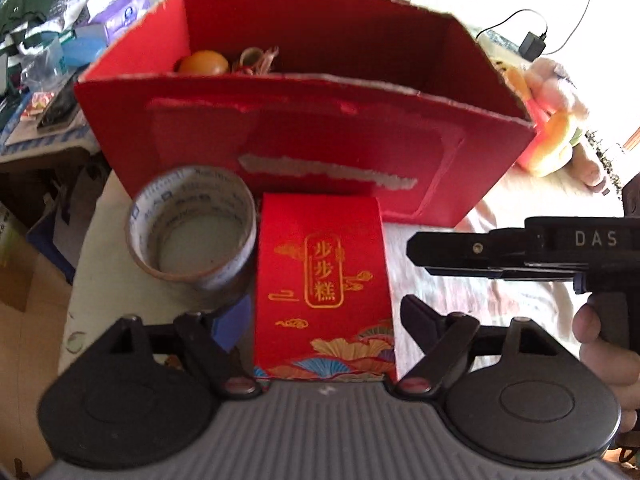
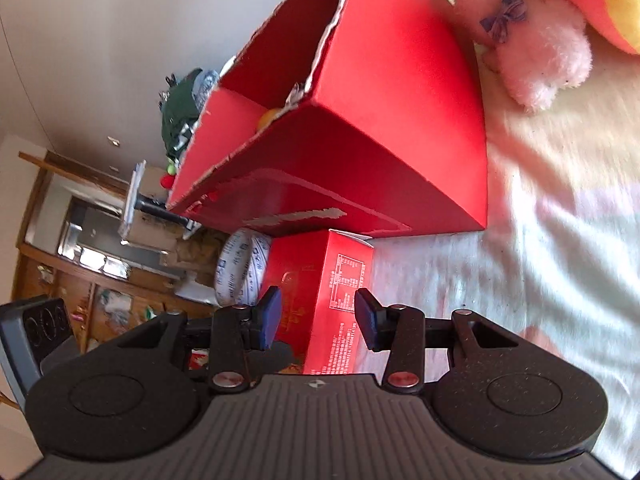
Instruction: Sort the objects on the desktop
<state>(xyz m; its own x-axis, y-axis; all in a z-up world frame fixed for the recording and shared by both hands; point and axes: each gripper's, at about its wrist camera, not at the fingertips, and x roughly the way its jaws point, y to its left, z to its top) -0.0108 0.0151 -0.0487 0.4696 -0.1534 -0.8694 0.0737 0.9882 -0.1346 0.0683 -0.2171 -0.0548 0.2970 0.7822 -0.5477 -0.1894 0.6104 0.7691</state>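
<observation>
A small red gift box (image 1: 324,272) with gold characters sits between the fingers of my left gripper (image 1: 324,316), which is shut on its two sides. It stays sharp while the table behind it blurs. My right gripper (image 1: 416,252) comes in from the right, rolled on its side, its tips just beside the box. In the right wrist view this gripper (image 2: 320,316) is open, and the small box (image 2: 332,280) lies just beyond its blue pads (image 2: 268,316). Behind stands a large open red carton (image 1: 304,152) with an orange (image 1: 203,63) and rubber bands (image 1: 256,60) inside.
A roll of clear tape (image 1: 192,232) sits left of the small box, against the carton's front. A pink and yellow plush toy (image 1: 556,120) lies right of the carton. A charger (image 1: 532,46) is at the back right. Cluttered bags and packets (image 1: 48,40) fill the far left. A hand (image 1: 600,344) holds the right gripper.
</observation>
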